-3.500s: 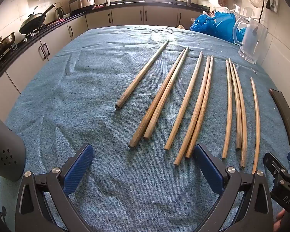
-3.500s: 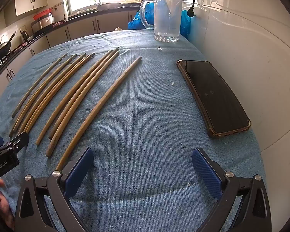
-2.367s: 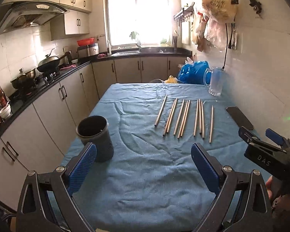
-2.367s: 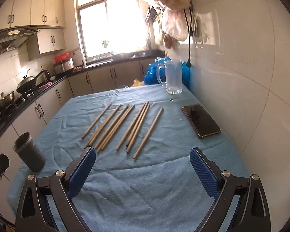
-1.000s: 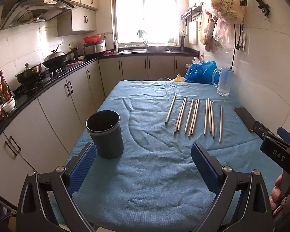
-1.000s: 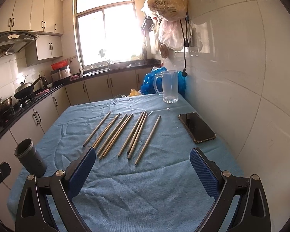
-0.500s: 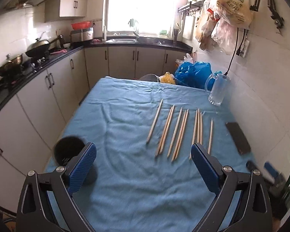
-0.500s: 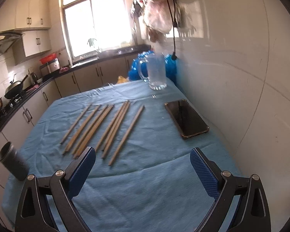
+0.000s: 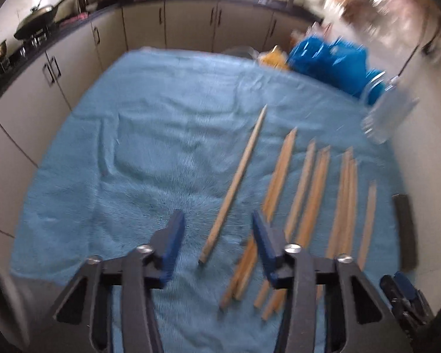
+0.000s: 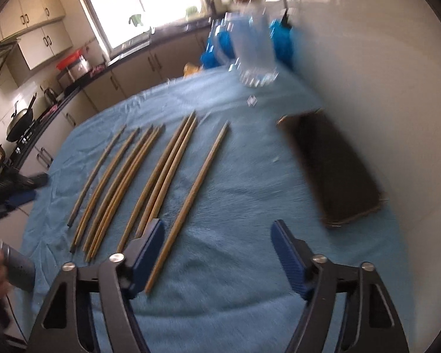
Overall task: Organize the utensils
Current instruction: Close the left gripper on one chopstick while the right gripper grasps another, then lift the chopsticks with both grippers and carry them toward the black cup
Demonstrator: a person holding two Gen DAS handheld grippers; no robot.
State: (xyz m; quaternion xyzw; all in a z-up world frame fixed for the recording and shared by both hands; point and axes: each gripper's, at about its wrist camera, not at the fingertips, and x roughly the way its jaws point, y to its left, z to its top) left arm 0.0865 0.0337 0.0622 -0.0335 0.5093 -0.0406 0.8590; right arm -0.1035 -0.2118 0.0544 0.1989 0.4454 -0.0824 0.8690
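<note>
The long wooden chopsticks (image 10: 158, 176) lay side by side on the blue-towelled counter (image 9: 150, 153). The left gripper (image 9: 217, 235) hovered over the leftmost stick (image 9: 238, 182), the right gripper (image 10: 217, 247) over the rightmost (image 10: 191, 197); both jaws had just been narrowing, grasping nothing.

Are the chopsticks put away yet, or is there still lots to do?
Nothing is put away yet. All the chopsticks lie in a row on the blue cloth. The left gripper has just been closing, with the end of the leftmost chopstick between its jaws but not pinched. The right gripper has been closing too, holding nothing. Every stick is still left to move.
</note>
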